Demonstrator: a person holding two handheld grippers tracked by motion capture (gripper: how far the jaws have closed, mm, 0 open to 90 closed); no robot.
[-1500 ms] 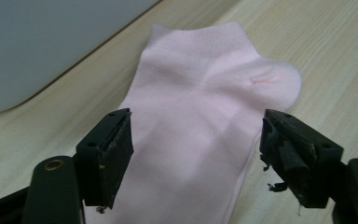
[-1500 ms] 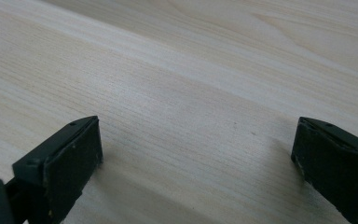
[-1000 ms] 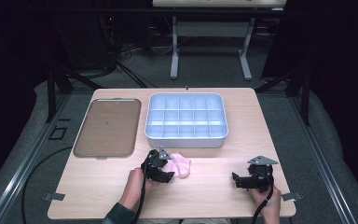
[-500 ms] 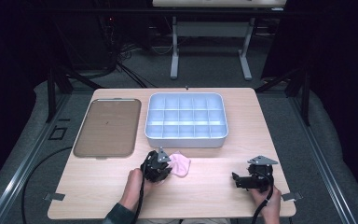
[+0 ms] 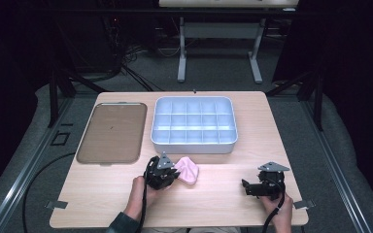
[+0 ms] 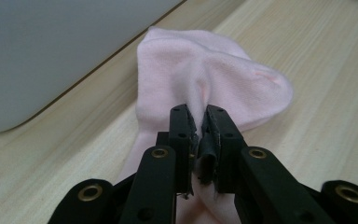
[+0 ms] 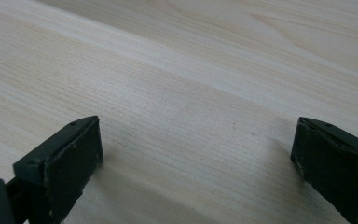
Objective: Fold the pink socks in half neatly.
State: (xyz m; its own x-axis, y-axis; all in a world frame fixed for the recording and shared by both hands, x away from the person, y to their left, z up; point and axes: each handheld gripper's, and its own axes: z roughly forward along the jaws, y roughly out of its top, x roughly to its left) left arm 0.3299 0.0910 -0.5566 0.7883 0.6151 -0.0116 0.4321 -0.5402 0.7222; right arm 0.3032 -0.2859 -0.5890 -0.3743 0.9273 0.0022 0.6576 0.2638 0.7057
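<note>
Up close, the left claw (image 6: 199, 122) pinches a fold of a small pale pink fabric sock (image 6: 205, 79) while the right claw (image 7: 191, 154) gapes over bare wood.

Nearest the person, both hands hold their tools low over the front of the light wooden desk (image 5: 213, 204): the left claw (image 5: 171, 174) sits left of centre with its jaws closed on the near edge of the pink sock (image 5: 187, 170), which lies rumpled on the desk just beside it; the right claw (image 5: 245, 187) rests well apart toward the right front corner, its jaws spread wide with nothing between them. Just beyond the sock stands a white plastic tray divided into compartments (image 5: 194, 145), near but not touching it. To that tray's left lies a flat brown rectangular tray with a metal rim (image 5: 111, 133).
</note>
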